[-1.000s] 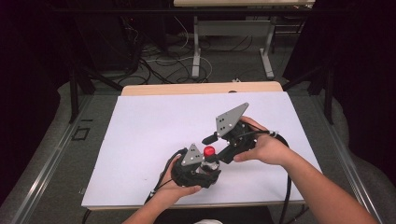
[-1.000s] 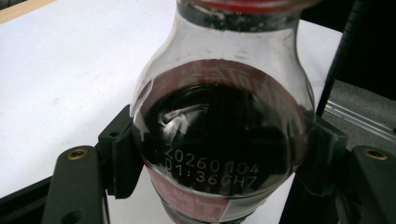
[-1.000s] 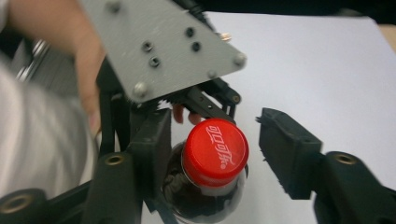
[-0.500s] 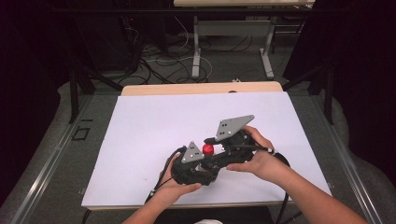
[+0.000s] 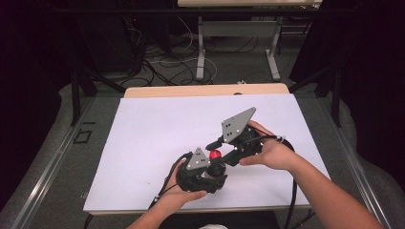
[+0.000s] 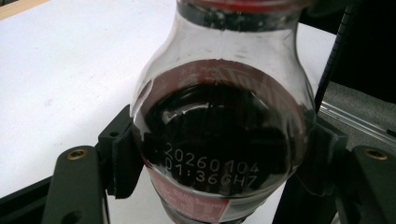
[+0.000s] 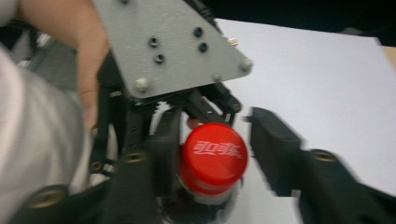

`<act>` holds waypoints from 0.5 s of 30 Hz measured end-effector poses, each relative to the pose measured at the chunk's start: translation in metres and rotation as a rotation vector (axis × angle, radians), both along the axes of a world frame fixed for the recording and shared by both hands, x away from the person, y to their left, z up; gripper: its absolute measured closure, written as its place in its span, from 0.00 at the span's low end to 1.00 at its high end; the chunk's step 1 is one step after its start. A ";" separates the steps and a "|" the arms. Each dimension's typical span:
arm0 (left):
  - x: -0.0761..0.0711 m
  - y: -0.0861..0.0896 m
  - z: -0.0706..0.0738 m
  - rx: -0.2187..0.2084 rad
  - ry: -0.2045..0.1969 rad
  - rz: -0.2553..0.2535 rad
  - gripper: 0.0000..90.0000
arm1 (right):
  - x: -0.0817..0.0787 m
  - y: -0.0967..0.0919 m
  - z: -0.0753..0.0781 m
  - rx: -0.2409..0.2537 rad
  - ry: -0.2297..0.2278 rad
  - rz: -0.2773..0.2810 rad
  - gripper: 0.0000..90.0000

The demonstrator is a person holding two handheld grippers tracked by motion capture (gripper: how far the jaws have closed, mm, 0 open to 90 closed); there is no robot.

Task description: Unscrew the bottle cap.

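Note:
A small clear bottle (image 6: 219, 135) of dark drink with a red cap (image 7: 213, 156) is held low over the white table by my left gripper (image 6: 219, 158), shut on its round body. In the high view the red cap (image 5: 215, 154) shows between both tools. My right gripper (image 7: 217, 149) straddles the cap: one pad (image 7: 169, 140) touches its side, while the other stands a little apart. Its jaws have just been opening, with the cap between them. From above, the left gripper (image 5: 212, 167) is near the front edge and the right gripper (image 5: 218, 149) reaches in from the right.
A white sheet (image 5: 157, 129) covers the tabletop, with a wooden strip (image 5: 205, 90) along its far edge. Cables (image 5: 291, 191) trail from the grippers toward the person. Beyond the table are desk legs (image 5: 200, 47) and floor cables.
The right gripper's plate tilted flatter and dipped toward the cap half a second ago, then came back up a little. The left gripper and bottle have kept still.

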State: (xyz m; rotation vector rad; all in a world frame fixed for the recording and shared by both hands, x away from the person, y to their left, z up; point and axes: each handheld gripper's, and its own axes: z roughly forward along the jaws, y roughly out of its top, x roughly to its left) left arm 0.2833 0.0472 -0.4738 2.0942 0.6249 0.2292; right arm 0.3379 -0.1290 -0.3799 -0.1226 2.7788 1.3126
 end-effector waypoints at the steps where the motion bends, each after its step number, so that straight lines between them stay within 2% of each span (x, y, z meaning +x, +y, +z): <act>1: 0.000 0.000 0.000 -0.002 -0.001 0.005 0.33 | 0.000 0.000 0.000 0.000 0.000 0.000 0.52; 2: 0.001 0.001 0.000 -0.002 -0.009 0.012 0.33 | -0.004 -0.001 0.001 0.028 0.024 -0.072 0.44; 4: 0.002 0.003 0.001 -0.004 -0.003 0.022 0.33 | -0.010 -0.002 0.003 0.059 0.043 -0.167 0.43; 5: 0.003 0.004 0.001 -0.008 -0.006 0.033 0.33 | -0.010 -0.002 0.003 0.059 0.043 -0.167 0.43; 6: 0.003 0.005 0.002 0.000 0.002 0.032 0.33 | -0.018 -0.003 0.004 0.060 0.035 -0.268 0.44; 7: 0.004 0.005 0.001 -0.009 -0.005 0.044 0.33 | -0.018 -0.003 0.004 0.060 0.035 -0.268 0.44; 8: 0.005 0.006 0.002 -0.002 -0.006 0.043 0.33 | -0.021 -0.002 0.004 0.057 0.030 -0.299 0.45; 10: 0.005 0.004 0.001 -0.019 -0.008 0.054 0.33 | -0.030 -0.001 0.002 0.078 0.031 -0.381 0.47; 14: 0.005 0.003 0.001 -0.014 -0.001 0.045 0.33 | -0.034 0.002 -0.001 0.080 0.014 -0.395 0.50; 15: 0.004 0.002 0.001 -0.013 -0.007 0.050 0.33 | -0.035 0.004 -0.002 0.089 0.021 -0.411 0.54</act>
